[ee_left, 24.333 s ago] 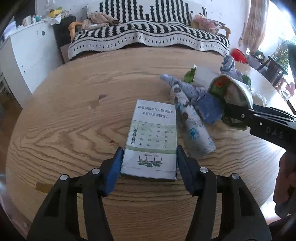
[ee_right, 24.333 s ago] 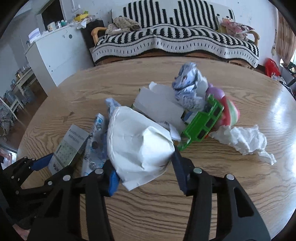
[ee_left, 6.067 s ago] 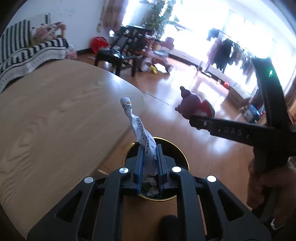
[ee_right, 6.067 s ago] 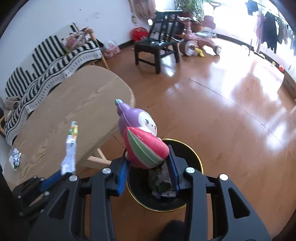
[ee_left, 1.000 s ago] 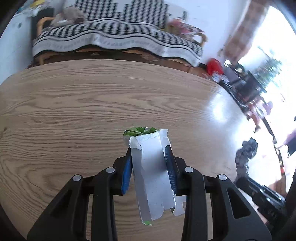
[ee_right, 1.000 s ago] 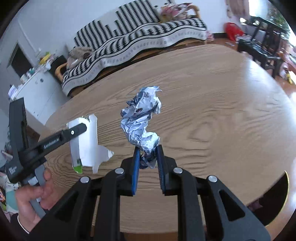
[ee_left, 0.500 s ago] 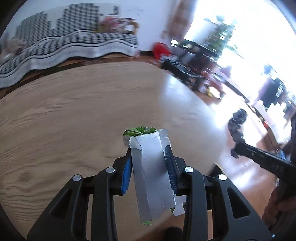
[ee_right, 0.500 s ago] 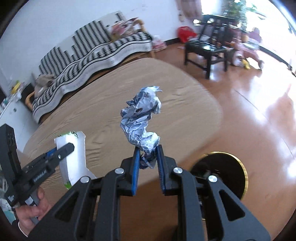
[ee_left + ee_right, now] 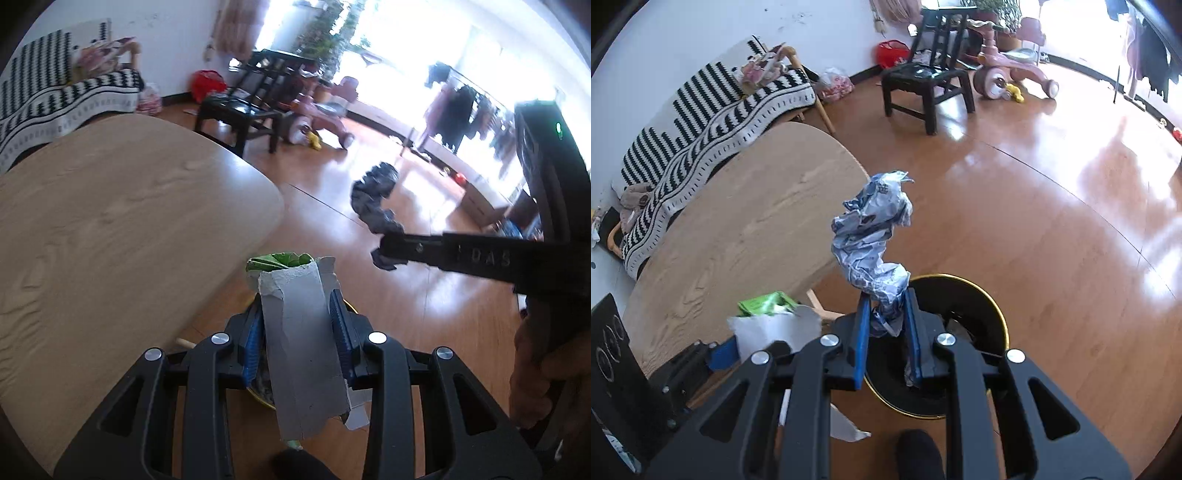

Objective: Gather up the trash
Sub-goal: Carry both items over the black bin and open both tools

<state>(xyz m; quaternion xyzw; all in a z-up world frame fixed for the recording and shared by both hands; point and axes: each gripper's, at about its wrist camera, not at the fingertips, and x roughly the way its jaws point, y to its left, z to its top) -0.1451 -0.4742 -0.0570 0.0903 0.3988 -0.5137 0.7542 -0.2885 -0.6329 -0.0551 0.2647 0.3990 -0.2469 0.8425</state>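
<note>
Left fingers: I see my left gripper clamped on a torn white carton, green at its top.
Right fingers: my right gripper pinches a crumpled blue-white wrapper.
Below: black gold-rimmed bin on the wooden floor.
Left of it: bare tabletop.
</note>
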